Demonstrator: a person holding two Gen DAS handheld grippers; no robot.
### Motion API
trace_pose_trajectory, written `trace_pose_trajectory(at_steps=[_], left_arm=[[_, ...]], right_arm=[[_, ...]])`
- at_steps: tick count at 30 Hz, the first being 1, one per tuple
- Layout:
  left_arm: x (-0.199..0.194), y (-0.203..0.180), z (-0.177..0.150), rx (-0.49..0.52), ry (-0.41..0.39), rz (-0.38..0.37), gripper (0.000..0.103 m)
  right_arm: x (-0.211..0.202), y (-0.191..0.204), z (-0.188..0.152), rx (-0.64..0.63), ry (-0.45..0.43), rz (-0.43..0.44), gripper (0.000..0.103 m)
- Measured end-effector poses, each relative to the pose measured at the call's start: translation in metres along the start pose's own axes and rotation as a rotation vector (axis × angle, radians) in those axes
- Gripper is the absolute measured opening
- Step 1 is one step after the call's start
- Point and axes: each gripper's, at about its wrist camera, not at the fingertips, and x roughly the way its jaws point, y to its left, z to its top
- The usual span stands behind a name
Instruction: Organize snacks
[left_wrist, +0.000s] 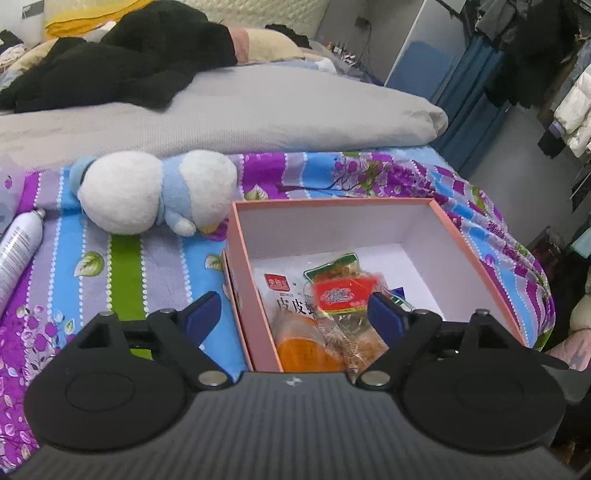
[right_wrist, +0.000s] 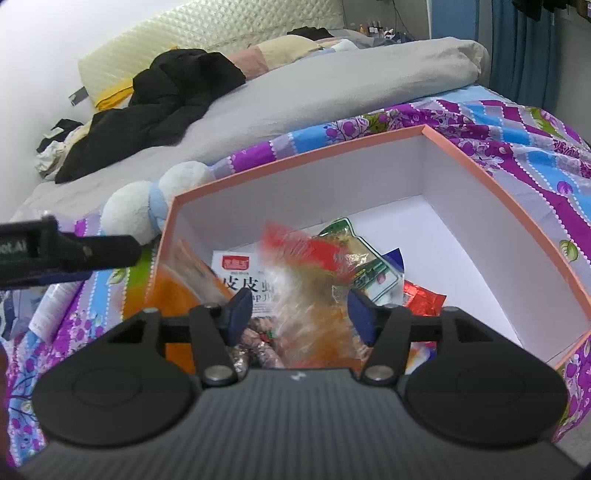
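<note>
Bed (left_wrist: 258, 110): covered by a grey duvet, with a striped floral sheet (left_wrist: 129, 266) at the near end. Black clothing (left_wrist: 122, 62) lies heaped on the duvet.

Box (left_wrist: 458, 236): pink outside, white inside, open-topped, resting on the sheet at the bed's right side. All visible snacks sit in its near-left part; the far-right floor is bare.

Plush toy (left_wrist: 147, 192): white and blue, lying on the sheet just left of the box's far corner.

Spray can (left_wrist: 16, 254): white, lying on the sheet at the far left, well apart from the box.

Snacks in the box: a white packet (left_wrist: 284, 291) with a red label, an orange packet (left_wrist: 306, 347) nearest the camera, a green-edged packet (left_wrist: 338, 267) behind, and a clear packet (right_wrist: 306, 291) with a red label on top.

Left claw (left_wrist: 291, 314): jaws apart, holding nothing, straddling the box's left wall.

Right claw (right_wrist: 299, 310): jaws apart above the box, the clear packet between them, blurred; contact with the fingers cannot be confirmed.
</note>
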Motion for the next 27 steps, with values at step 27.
trace_pose_trajectory(at_steps=[27], left_arm=[[-0.252, -0.036, -0.023, 0.105, -0.303, -0.025, 0.089]], right_arm=[[-0.192, 0.051, 0.016, -0.055, -0.335, 0.073, 0.060]])
